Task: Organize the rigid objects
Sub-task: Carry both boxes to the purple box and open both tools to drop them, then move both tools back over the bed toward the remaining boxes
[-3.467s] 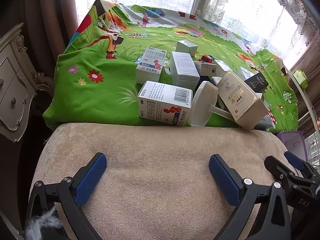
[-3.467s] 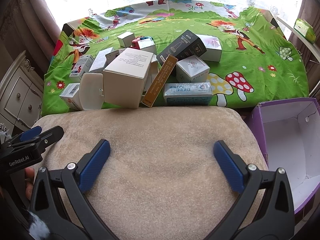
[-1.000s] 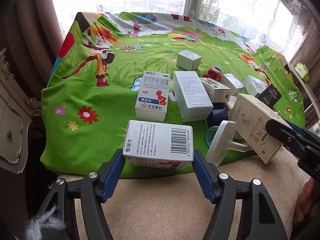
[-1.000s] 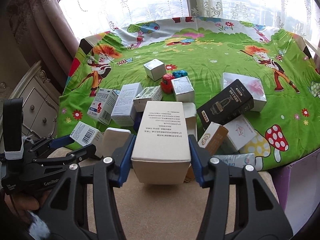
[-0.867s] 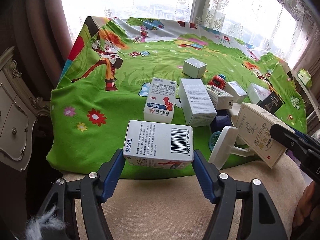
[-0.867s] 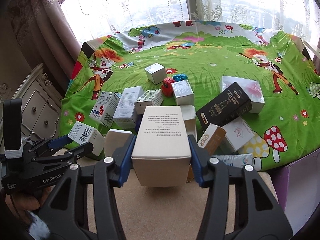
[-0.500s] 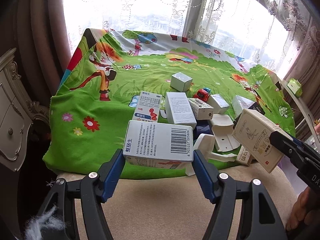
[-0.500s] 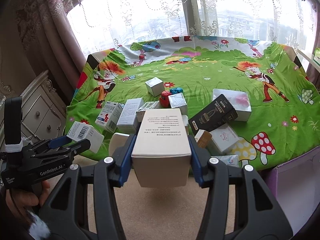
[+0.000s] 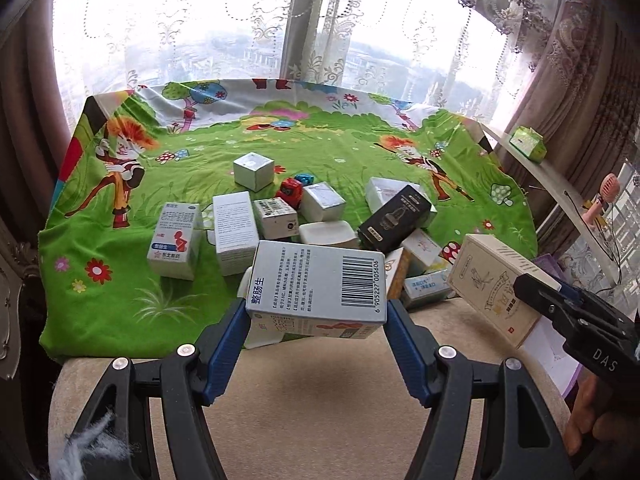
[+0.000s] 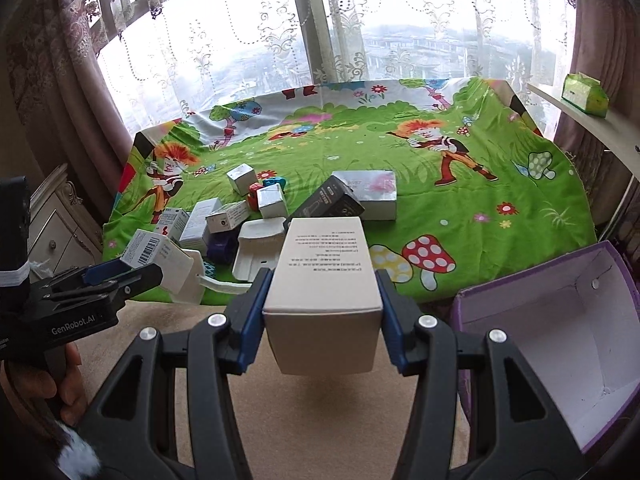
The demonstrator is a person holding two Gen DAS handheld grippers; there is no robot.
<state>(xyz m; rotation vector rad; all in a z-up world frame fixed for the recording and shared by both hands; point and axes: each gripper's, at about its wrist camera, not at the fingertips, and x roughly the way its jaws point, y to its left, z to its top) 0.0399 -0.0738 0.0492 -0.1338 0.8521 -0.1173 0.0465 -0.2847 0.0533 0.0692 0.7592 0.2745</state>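
Note:
My left gripper (image 9: pixel 316 316) is shut on a white medicine box with a barcode (image 9: pixel 320 286) and holds it in the air above the beige cushion (image 9: pixel 320 400). My right gripper (image 10: pixel 322 304) is shut on a tall beige carton (image 10: pixel 324 276), also lifted; that carton shows at the right of the left wrist view (image 9: pixel 492 284). Several more boxes lie in a pile on the green cartoon cloth (image 9: pixel 200 168), among them a black box (image 9: pixel 394 218) and a red toy car (image 9: pixel 290 192).
An open purple box with a white inside (image 10: pixel 560 328) stands at the right, beside the cushion. A carved dresser (image 10: pixel 52 224) stands at the left. A window with lace curtains is behind the table. A green tissue box (image 10: pixel 584 94) sits on the sill.
Both grippers closed on their boxes and have lifted them up and back from the pile. The view now looks higher, over the whole table.

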